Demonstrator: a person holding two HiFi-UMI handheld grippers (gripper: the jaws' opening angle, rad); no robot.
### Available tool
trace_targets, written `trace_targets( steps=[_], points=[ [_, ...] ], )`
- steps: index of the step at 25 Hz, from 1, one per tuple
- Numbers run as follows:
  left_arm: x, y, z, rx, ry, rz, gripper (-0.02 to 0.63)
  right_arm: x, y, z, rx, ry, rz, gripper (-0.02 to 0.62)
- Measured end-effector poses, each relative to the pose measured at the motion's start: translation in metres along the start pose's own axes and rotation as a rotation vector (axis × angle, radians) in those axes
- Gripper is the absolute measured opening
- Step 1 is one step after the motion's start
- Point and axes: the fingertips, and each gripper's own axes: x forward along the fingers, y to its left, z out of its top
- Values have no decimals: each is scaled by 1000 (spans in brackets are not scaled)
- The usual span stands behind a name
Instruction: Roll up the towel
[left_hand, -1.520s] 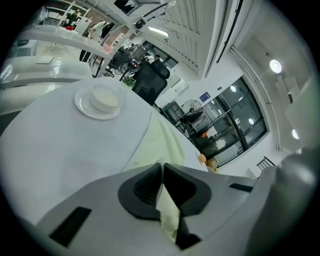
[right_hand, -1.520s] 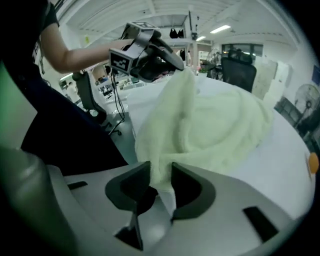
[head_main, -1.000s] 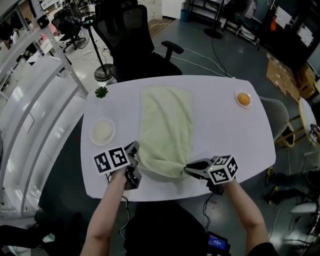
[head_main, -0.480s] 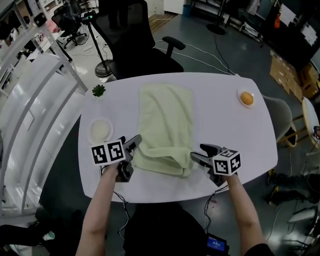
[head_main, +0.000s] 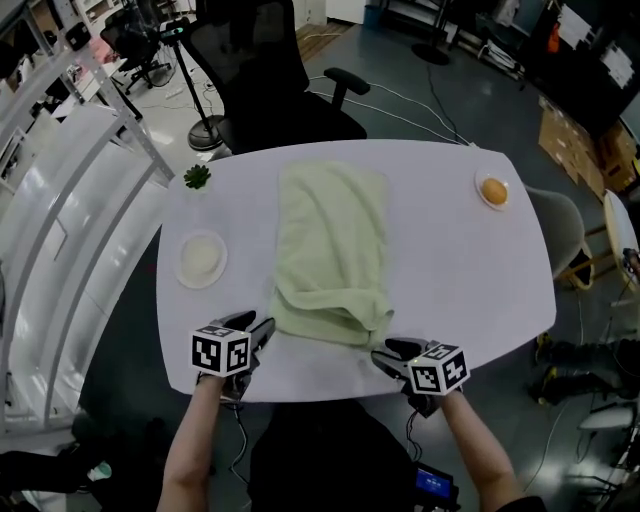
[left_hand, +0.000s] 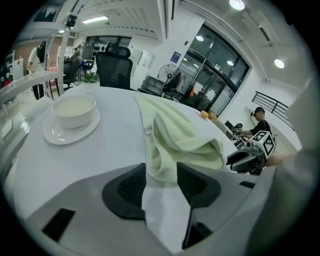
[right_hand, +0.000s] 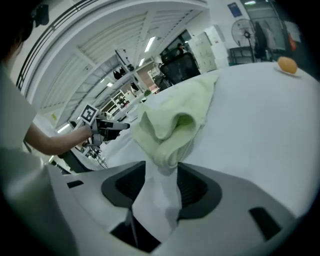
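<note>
**While both tools stand partly open, the towel's near end lies turned over**

Where the left tool (head_main: 262, 327) is held low over the near edge of the counter (head_main: 450, 270), its jaws are seen parted. They have just been drawn closer together. The near left corner of the towel (head_main: 333, 240) is framed in the gap at their tips, but no cloth is pinched between the pads. The right tool (head_main: 385, 353) is held in the same way at the near right corner. Its jaws too are parted and have just been brought closer together. The rounded end of the fold is seen just before their tips and is not clamped. Both tools are pointed down and away from the person, one at each side of the fold.

The pale green towel is laid lengthwise along the middle of the counter. Its far part is spread flat, and its near end is turned over on itself into a loose, puffy fold.

A white bowl (head_main: 202, 258) is set on a saucer (head_main: 184, 272) to the left of the towel. An orange (head_main: 492, 190) is placed on a small plate (head_main: 480, 199) near the far right corner, well apart from the cloth. A small green sprig (head_main: 197, 177) is seen at the far left corner. A black chair (head_main: 270, 70) is drawn up behind the far edge.
</note>
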Motion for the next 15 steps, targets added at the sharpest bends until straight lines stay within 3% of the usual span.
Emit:
trace_targets(
  steps=[4,6,9,15],
  points=[
    [15,-8,3,63,11,-13,177,5,-1,13,82,-105,-51,150],
    [22,-13,3,99,20,-8,77,5,1,18,74,-128,-56,93],
    [20,-17,5,121,18,-13,37,1,7,20,25,-126,-39,46],
    [-34,-24,34,19,-178,-173,32,-43,10,42,-113,-133,3,32]
  ],
)
